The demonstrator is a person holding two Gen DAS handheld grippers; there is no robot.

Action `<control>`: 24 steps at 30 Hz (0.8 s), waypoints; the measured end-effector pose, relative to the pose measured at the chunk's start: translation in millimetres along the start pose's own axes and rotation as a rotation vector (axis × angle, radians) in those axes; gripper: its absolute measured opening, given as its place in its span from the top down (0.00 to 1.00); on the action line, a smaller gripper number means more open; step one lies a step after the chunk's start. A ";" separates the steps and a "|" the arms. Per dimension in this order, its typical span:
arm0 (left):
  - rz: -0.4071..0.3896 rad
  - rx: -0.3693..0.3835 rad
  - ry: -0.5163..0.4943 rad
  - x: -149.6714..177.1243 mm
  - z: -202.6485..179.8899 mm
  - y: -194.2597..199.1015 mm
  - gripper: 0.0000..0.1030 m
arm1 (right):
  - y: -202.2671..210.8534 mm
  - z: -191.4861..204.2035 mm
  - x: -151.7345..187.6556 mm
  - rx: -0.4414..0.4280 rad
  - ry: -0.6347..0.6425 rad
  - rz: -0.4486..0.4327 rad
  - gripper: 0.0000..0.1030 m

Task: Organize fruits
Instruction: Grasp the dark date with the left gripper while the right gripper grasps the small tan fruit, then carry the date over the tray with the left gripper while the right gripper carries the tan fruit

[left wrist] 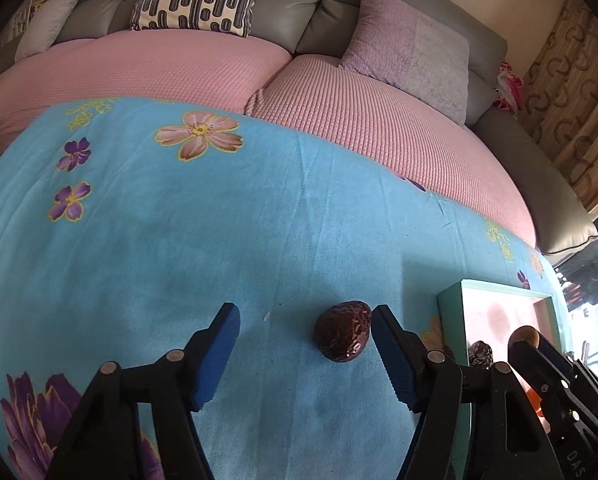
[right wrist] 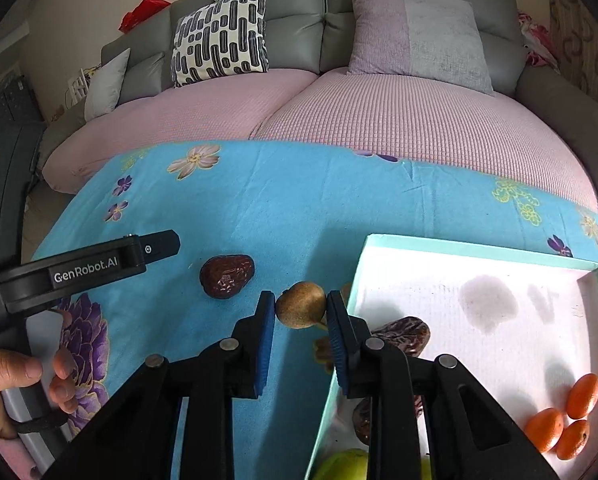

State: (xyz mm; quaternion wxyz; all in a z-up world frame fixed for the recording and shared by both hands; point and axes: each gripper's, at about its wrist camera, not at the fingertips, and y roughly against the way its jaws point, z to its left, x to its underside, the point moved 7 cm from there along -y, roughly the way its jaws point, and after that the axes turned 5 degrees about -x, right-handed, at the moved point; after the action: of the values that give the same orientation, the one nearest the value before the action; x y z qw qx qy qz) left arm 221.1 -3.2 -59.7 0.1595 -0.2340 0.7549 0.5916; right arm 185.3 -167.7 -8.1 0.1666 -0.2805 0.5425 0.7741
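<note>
On the blue floral cloth [left wrist: 259, 216], a wrinkled red date [left wrist: 343, 331] lies between the spread fingers of the left tongs [left wrist: 305, 326], close against the right-hand pad and well apart from the left one; these tongs are released and grasp nothing. In the left wrist view the date's long axis runs roughly away from the camera, tilted slightly, with the narrower end nearer the tongs. From the right wrist view the same date [right wrist: 227, 276] sits on the cloth to the left, clear of the box.

The right tongs [right wrist: 301, 308] are clenched on a small brown kiwi [right wrist: 301, 305], both blue pads pressing its sides, held just beside the left wall of the teal box [right wrist: 475, 249]. Which way the kiwi's long axis runs I cannot tell. Inside the box lie three oranges [right wrist: 563, 424] near the right corner, another date [right wrist: 405, 332] by the left wall, and a green fruit [right wrist: 341, 466] at the bottom edge, partly hidden.

Behind the cloth stands a grey sofa [right wrist: 295, 20] with pink seat covers [right wrist: 399, 120] and a patterned cushion [right wrist: 221, 36].
</note>
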 end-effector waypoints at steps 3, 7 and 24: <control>0.024 -0.002 -0.019 5.6 -9.6 -11.3 0.37 | 16.7 -15.3 -2.5 0.029 -0.026 -0.029 0.73; 0.054 0.022 -0.014 12.8 -12.5 -22.7 0.48 | 26.8 -27.4 -2.6 0.044 -0.050 -0.041 0.73; -0.023 0.198 -0.175 13.7 -86.8 16.3 0.64 | 47.1 -82.8 9.3 0.125 -0.166 -0.066 0.73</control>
State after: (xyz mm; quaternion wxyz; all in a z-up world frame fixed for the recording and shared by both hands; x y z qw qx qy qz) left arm 203.9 -86.4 -31.8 0.2539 -0.1731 0.7900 0.5306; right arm 172.5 -262.2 0.4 0.2536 -0.2221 0.5643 0.7536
